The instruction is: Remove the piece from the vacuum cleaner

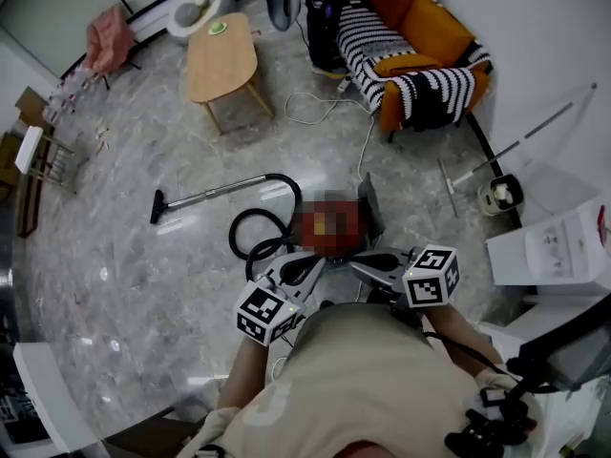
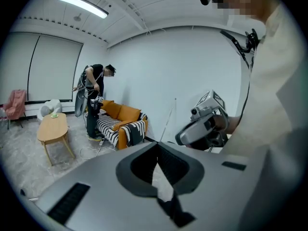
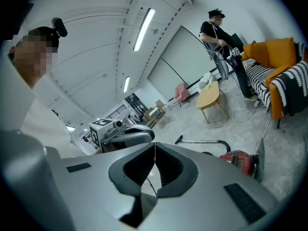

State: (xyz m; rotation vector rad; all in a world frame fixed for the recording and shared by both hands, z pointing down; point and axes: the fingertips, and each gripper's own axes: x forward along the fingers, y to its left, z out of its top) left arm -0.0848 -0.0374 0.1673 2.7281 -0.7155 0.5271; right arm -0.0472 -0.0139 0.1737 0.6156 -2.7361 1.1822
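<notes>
The vacuum (image 3: 239,160) lies on the floor (image 1: 134,284), ahead of and below the left hand-held gripper (image 2: 157,146) and right hand-held gripper (image 3: 155,146), well apart from both. Both are closed, holding nothing. Best to open the jaws early, steady the body with one and pull the piece with the other.

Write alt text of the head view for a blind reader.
Seen from above, a person holds the left hand-held gripper and the right hand-held gripper, both shut, close together near a vacuum cleaner whose black hose and wand lie on a marble floor. A wooden table and an orange sofa stand beyond.
</notes>
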